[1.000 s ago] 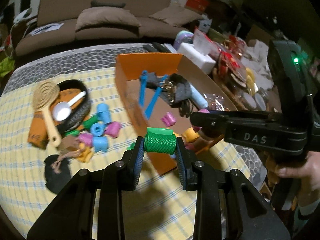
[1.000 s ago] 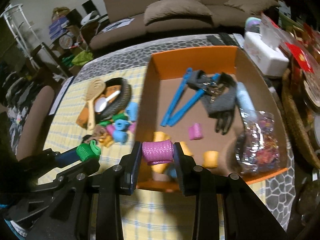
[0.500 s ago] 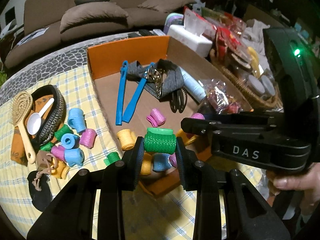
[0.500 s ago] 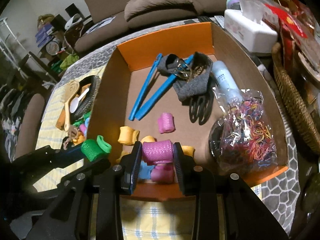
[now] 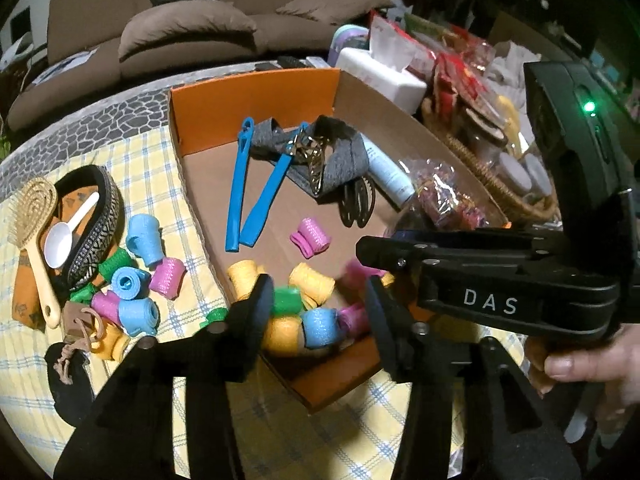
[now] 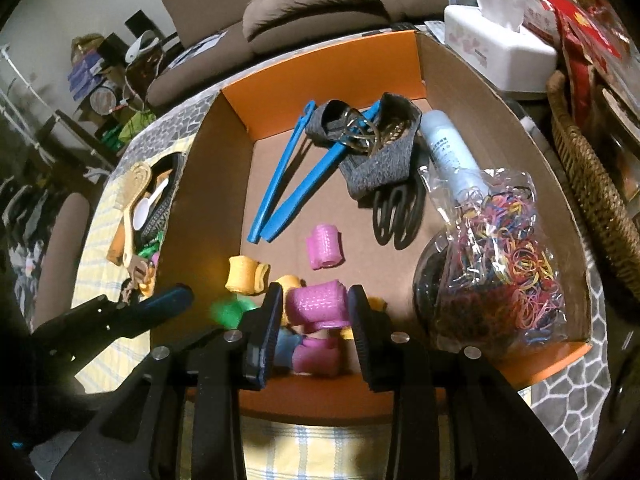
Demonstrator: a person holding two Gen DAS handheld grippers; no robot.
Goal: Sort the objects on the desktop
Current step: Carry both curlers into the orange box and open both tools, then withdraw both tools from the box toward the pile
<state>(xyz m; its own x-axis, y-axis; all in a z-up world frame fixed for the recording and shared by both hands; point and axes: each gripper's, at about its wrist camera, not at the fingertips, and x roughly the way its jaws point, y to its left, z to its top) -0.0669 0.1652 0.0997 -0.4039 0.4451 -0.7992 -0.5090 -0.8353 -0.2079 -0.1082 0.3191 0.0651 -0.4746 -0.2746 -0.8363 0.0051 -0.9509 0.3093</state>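
Observation:
My left gripper hangs open over the near left corner of the orange cardboard box. A green hair roller lies free below it among yellow, blue and pink rollers; it shows blurred in the right wrist view. My right gripper stands over the box's near end with a pink hair roller between its fingers, a narrow gap on the right side. Several loose rollers lie on the yellow checked cloth left of the box.
The box also holds blue tongs, a grey pouch, a black claw clip, a pale bottle and a bag of elastic bands. A hairbrush, white spoon and black band lie left. A tissue box and wicker basket stand right.
My left gripper has opened and the green roller has dropped into the box. My right gripper has moved lower over the box, and its fingers have spread slightly around the pink roller.

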